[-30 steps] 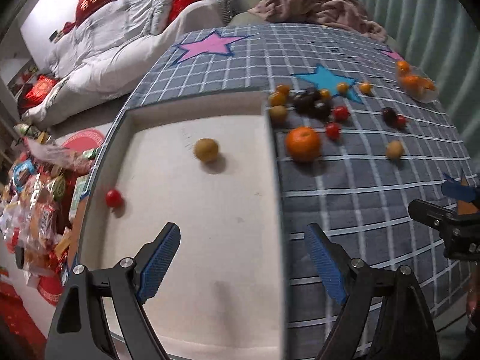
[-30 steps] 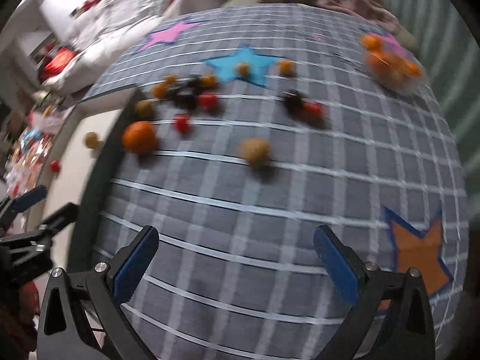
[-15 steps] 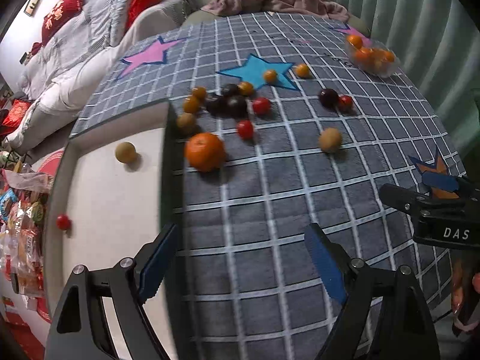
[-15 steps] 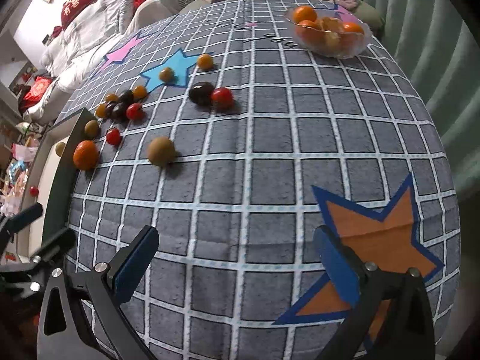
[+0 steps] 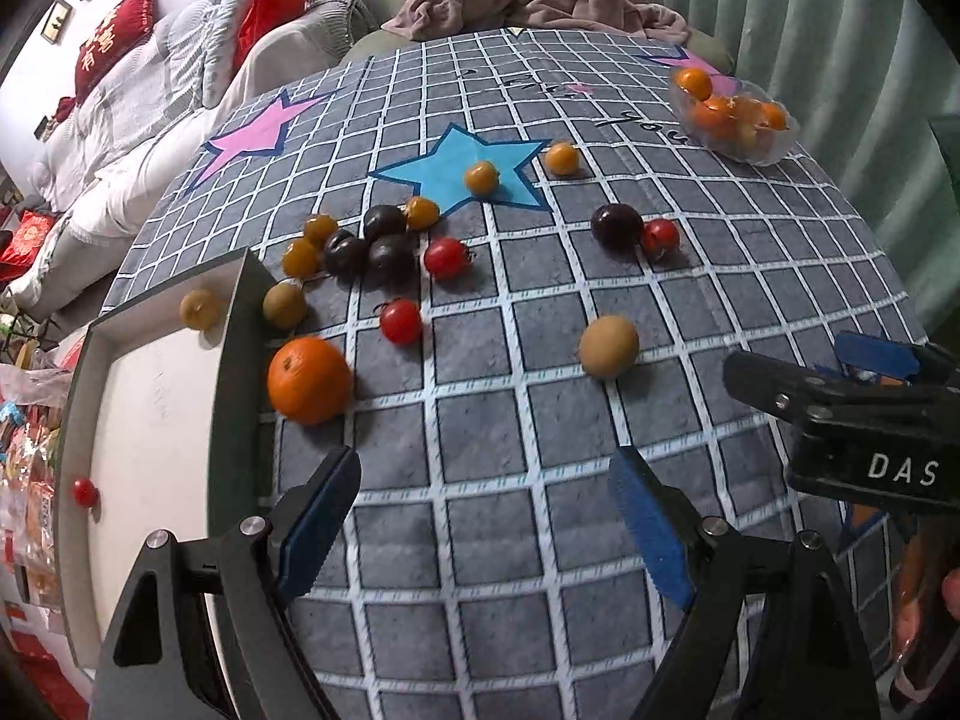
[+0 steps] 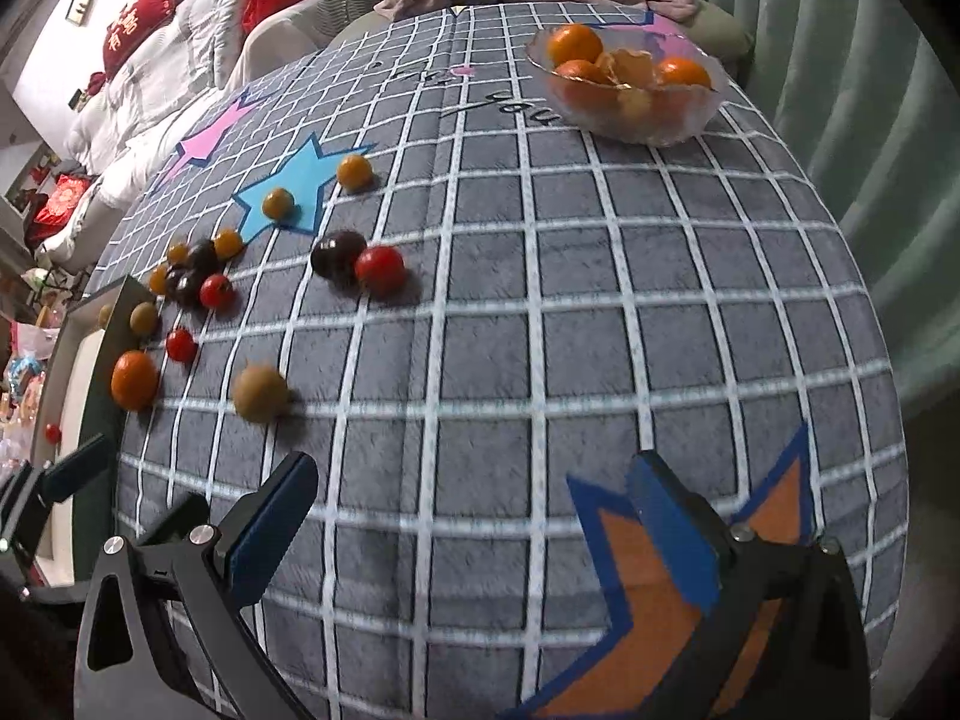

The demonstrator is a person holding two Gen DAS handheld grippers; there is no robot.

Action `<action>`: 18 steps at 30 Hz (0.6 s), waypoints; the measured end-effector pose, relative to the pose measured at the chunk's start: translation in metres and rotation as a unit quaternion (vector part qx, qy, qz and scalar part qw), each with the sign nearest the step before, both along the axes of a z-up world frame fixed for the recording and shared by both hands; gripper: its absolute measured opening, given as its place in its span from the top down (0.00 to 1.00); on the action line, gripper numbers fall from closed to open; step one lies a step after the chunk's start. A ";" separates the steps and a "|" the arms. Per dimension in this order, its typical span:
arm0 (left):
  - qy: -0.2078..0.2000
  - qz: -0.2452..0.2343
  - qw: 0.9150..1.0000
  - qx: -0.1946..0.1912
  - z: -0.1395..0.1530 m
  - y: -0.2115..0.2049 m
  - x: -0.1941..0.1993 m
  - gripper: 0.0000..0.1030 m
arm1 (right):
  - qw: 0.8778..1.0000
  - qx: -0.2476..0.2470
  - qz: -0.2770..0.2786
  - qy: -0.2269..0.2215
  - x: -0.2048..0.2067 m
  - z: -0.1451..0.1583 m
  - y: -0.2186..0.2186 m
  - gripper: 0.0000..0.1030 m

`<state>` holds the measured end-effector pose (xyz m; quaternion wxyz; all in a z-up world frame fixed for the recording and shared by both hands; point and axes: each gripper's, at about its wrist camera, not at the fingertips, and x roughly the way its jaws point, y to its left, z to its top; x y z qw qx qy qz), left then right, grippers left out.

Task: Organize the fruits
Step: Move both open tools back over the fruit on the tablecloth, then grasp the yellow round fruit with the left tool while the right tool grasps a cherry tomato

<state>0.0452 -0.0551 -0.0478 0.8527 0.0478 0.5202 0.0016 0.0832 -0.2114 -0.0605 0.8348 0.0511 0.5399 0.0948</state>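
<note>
Left wrist view: left gripper (image 5: 483, 513) hangs over the grid cloth (image 5: 540, 540), jaws wide apart, nothing between them. Ahead lie the loose fruits. An orange (image 5: 309, 380) sits right against the tray's (image 5: 237, 324) outer wall, with a brown fruit (image 5: 284, 305) beside that wall a little further back. A red tomato (image 5: 401, 320) lies just past the orange. A cluster of dark plums (image 5: 372, 246) and small yellow-orange fruits (image 5: 300, 257) sits behind. Another brown fruit (image 5: 608, 345) lies alone mid-cloth; a plum (image 5: 617, 226) touches a red tomato (image 5: 660, 237) further back. Two yellow-orange fruits are at the blue star (image 5: 462, 171).

Inside the tray: one brown fruit (image 5: 200, 308) by the far corner, one small red tomato (image 5: 84, 492) near the left rim. Looks like the tray takes sorted fruit, so most of the sorting is still to do. Its wall blocks rolling, likely why the orange rests there.

The bowl (image 5: 735, 120) at the far right holds oranges and peeled pieces, so orange citrus probably goes there.

Right wrist view: right gripper (image 6: 474, 516) is also fully spread and empty, over the orange star (image 6: 660, 576), well apart from any fruit. Bowl (image 6: 630, 96) is far ahead of it.

Both grippers tilt down toward the cloth, ready to pick. Nearest target for the left looks like the orange. Round fruit on soft cloth may roll when nudged.
</note>
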 end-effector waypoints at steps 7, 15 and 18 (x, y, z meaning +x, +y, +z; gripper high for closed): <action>-0.002 0.008 1.000 -0.008 -0.007 -0.005 0.016 0.17 | 1.000 -0.007 0.025 -0.015 0.034 -0.001 0.022 0.00; -0.015 0.004 1.000 -0.002 -0.010 -0.013 0.026 0.17 | 0.997 -0.034 0.053 -0.044 0.051 -0.003 0.044 0.19; -0.015 0.007 1.000 -0.006 -0.011 -0.013 0.029 0.17 | 0.996 -0.041 0.060 -0.054 0.051 -0.002 0.048 0.32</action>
